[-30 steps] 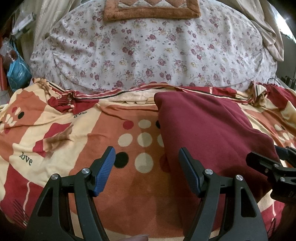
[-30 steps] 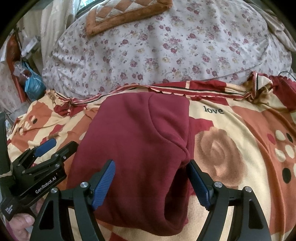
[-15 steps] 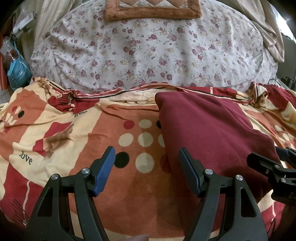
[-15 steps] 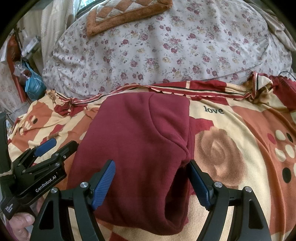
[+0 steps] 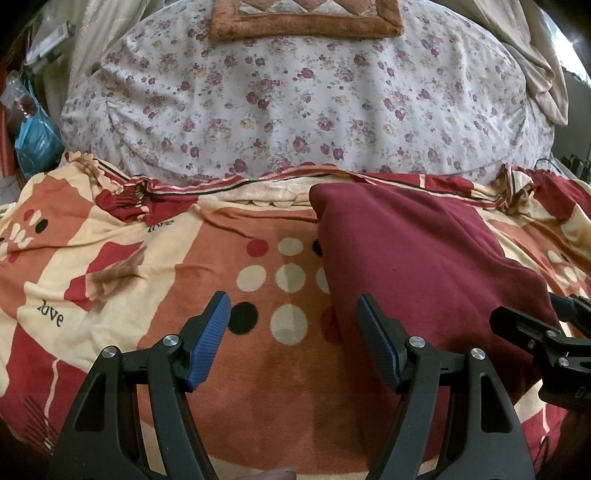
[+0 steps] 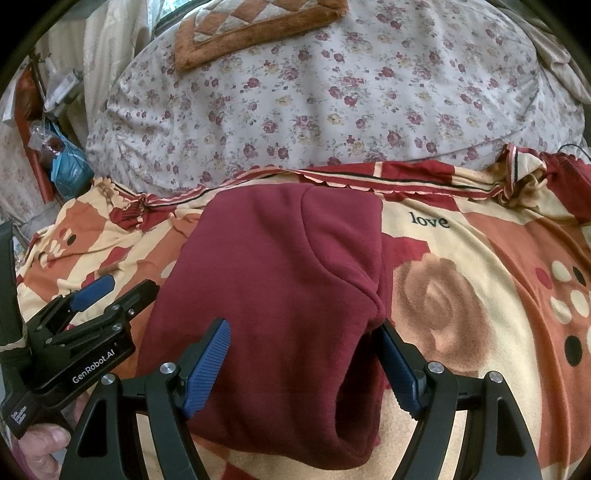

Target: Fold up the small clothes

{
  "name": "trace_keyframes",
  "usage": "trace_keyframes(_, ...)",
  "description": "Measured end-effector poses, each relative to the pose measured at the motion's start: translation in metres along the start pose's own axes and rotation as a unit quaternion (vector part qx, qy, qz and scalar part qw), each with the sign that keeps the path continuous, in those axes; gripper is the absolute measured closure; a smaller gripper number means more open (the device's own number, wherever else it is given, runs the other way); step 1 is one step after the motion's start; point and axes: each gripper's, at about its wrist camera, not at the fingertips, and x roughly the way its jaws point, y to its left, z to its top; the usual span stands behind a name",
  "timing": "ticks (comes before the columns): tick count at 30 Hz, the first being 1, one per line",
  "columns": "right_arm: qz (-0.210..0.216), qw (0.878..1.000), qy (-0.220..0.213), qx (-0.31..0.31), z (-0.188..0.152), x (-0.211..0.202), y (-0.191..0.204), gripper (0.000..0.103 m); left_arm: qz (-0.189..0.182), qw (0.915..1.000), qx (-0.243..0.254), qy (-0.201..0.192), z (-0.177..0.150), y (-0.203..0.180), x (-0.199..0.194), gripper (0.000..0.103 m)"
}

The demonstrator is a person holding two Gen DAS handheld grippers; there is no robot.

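Observation:
A dark red fleece garment [image 6: 280,280] lies folded on the patterned blanket [image 6: 461,295]; it also shows in the left wrist view [image 5: 424,266], right of centre. My right gripper [image 6: 301,365] is open and empty, its jaws spread over the garment's near part. My left gripper [image 5: 293,339] is open and empty, held over the blanket just left of the garment's left edge. The left gripper also shows at the left of the right wrist view [image 6: 107,299]. The right gripper shows at the right edge of the left wrist view [image 5: 546,332].
A floral quilt [image 5: 295,103] rises behind the blanket, with a brown mat [image 5: 303,18] on top. A blue bag [image 5: 37,136] and clutter sit at far left. Beige cloth [image 5: 543,74] hangs at far right.

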Motion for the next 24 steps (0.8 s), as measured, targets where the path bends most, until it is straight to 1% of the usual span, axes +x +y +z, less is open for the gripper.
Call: trace_keyframes(24, 0.0, 1.0, 0.0, -0.001, 0.0006, -0.0015, 0.0008, 0.026, 0.001, 1.0, -0.003, -0.001, -0.0006, -0.0007, -0.0001, 0.032)
